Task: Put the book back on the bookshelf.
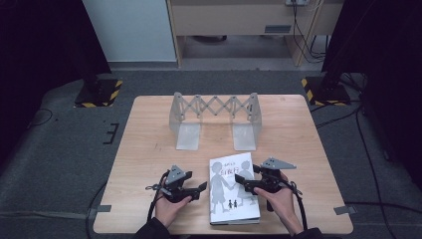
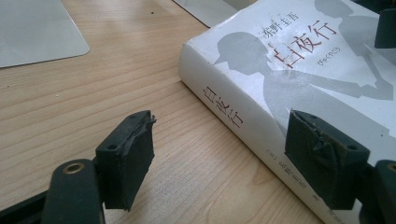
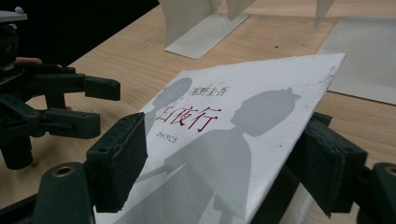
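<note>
A white paperback book [image 1: 231, 191] with grey silhouettes and red title characters lies near the table's front edge. My left gripper [image 1: 200, 189] rests beside the spine; in the left gripper view [image 2: 219, 158] its jaws stand open, one pad over bare wood, the other in front of the book [image 2: 299, 60]. My right gripper [image 1: 240, 183] reaches in from the book's right edge. In its own view [image 3: 219, 163] the cover's [image 3: 219, 140] free edge runs between the wide-apart jaws, one pad above it, the other below, with a dark gap underneath. The cover looks slightly raised.
A grey folding book rack [image 1: 214, 112] with two flat base plates [image 1: 189, 135] stands at the middle of the wooden table [image 1: 149, 164]. Bare wood lies between rack and book. Striped stand bases [image 1: 99, 92] and cables sit on the floor beyond.
</note>
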`<state>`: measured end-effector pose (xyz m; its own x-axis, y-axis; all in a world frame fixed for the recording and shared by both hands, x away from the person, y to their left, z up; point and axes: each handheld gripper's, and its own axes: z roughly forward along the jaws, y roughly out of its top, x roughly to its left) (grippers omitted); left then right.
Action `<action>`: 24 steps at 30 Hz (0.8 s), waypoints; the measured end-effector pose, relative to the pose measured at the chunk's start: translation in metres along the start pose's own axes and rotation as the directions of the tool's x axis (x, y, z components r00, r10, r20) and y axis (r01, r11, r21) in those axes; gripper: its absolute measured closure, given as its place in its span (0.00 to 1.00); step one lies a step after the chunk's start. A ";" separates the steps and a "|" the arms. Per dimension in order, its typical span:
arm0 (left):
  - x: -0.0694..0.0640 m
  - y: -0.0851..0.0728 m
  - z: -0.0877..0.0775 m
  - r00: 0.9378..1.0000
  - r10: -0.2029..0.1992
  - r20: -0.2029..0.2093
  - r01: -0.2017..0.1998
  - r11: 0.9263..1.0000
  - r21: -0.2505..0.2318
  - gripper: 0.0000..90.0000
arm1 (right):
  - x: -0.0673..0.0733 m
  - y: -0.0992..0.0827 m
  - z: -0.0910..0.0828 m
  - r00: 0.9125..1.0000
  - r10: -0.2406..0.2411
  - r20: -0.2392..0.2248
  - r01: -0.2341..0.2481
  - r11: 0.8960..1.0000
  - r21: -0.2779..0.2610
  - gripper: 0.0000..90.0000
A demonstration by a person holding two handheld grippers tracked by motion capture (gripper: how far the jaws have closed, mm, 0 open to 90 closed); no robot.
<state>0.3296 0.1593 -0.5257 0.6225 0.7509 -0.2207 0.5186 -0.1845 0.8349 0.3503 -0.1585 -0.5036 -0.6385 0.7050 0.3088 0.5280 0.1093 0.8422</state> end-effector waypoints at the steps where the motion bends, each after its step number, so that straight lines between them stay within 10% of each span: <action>1: 0.000 0.000 0.000 1.000 0.000 0.001 0.000 1.000 0.000 0.26 | 0.000 0.000 0.000 1.000 0.005 -0.002 -0.005 1.000 0.001 0.25; 24: -0.001 0.000 0.000 1.000 -0.001 0.006 0.001 1.000 -0.002 0.25 | 0.012 -0.007 0.013 0.996 0.057 -0.075 -0.054 0.997 0.050 0.27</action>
<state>0.3293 0.1590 -0.5255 0.6253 0.7474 -0.2242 0.5178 -0.1825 0.8358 0.3466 -0.1420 -0.5113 -0.6472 0.6557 0.3888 0.5890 0.1064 0.8011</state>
